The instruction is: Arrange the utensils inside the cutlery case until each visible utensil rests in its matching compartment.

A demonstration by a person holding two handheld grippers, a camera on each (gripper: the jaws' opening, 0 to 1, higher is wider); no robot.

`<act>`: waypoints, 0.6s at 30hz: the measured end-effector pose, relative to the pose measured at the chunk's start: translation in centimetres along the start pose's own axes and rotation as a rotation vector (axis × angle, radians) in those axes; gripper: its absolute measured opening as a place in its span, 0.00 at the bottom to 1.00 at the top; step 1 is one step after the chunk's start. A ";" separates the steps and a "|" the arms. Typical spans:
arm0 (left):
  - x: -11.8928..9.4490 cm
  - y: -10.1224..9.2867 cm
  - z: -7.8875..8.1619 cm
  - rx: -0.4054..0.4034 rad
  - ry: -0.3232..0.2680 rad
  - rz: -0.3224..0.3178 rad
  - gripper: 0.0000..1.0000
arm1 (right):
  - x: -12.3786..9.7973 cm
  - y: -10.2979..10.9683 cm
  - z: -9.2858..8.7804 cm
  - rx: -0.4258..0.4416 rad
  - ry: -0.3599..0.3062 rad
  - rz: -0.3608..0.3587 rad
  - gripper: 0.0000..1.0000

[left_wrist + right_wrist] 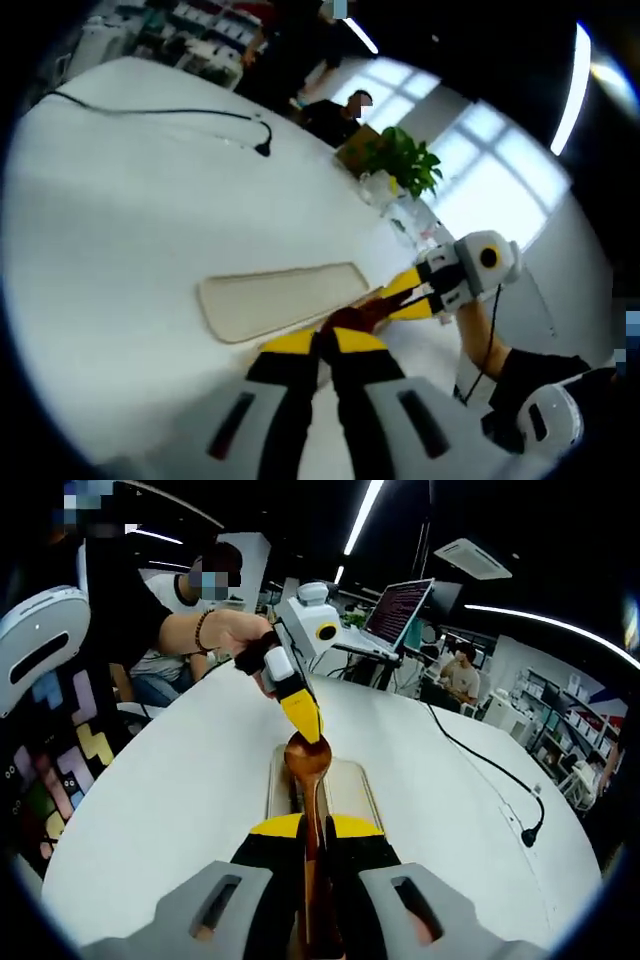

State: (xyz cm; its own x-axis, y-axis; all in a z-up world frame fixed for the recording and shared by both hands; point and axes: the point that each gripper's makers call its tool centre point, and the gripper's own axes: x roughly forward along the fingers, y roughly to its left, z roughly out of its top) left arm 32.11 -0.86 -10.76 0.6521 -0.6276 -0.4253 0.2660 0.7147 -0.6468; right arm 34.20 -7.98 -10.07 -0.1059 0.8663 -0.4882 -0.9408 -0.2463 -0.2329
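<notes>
A wooden spoon is held between both tools above the white table. In the right gripper view, the right tool is closed narrowly on the spoon's handle, so that the brown bowl is carried out in front of the jaws and over the long cream cutlery case, which lies flat on the table just beyond. The left tool is brought in from the far side, and its yellow jaw tips are set against the bowl of the spoon, apparently to steady or turn it so that it can be lined up with the case's length.

In the left gripper view, the left tool is seen narrowed on the dark spoon, with the right tool meeting it from the right; whether the left jaws truly pinch the bowl or merely touch it cannot be told. The cutlery case is seen here as a shallow, pale tray just beside the tools. No dividers can be made out in it. A black cable lies well apart across the table.

The spoon is judged as not yet placed; a lowering into the case is still called for.
</notes>
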 end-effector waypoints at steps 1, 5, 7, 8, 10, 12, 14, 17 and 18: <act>0.1 0.2 -0.1 -0.003 0.004 0.004 0.05 | 0.1 0.1 -0.2 0.011 0.002 0.007 0.06; 0.3 0.5 -0.8 0.018 0.029 0.024 0.05 | 0.7 0.4 -0.9 0.024 0.014 0.031 0.06; 0.4 0.6 -1.1 0.040 0.041 0.037 0.05 | 0.8 0.5 -1.0 0.019 0.022 0.037 0.06; 0.4 0.7 -1.2 0.048 0.044 0.042 0.05 | 0.9 0.5 -1.1 0.015 0.025 0.038 0.06; 0.5 0.8 -1.3 0.069 0.054 0.059 0.06 | 0.9 0.6 -1.1 0.016 0.027 0.044 0.06; 0.6 0.9 -1.6 0.110 0.067 0.076 0.06 | 1.1 0.7 -1.3 0.025 0.031 0.056 0.06; 0.9 0.3 -2.2 0.140 0.071 0.093 0.06 | 1.3 0.9 -1.6 0.025 0.045 0.065 0.06; 1.0 0.1 -2.4 0.169 0.084 0.107 0.06 | 1.3 1.0 -1.5 0.031 0.047 0.074 0.06; 0.9 0.3 -2.3 0.191 0.092 0.111 0.06 | 1.3 1.0 -1.5 0.030 0.049 0.077 0.06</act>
State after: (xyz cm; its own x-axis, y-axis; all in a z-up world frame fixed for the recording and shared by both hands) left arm 31.15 -1.87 -12.77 0.6199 -0.5608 -0.5489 0.3309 0.8210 -0.4652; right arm 33.58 -7.78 -12.20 -0.1628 0.8230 -0.5442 -0.9399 -0.2971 -0.1682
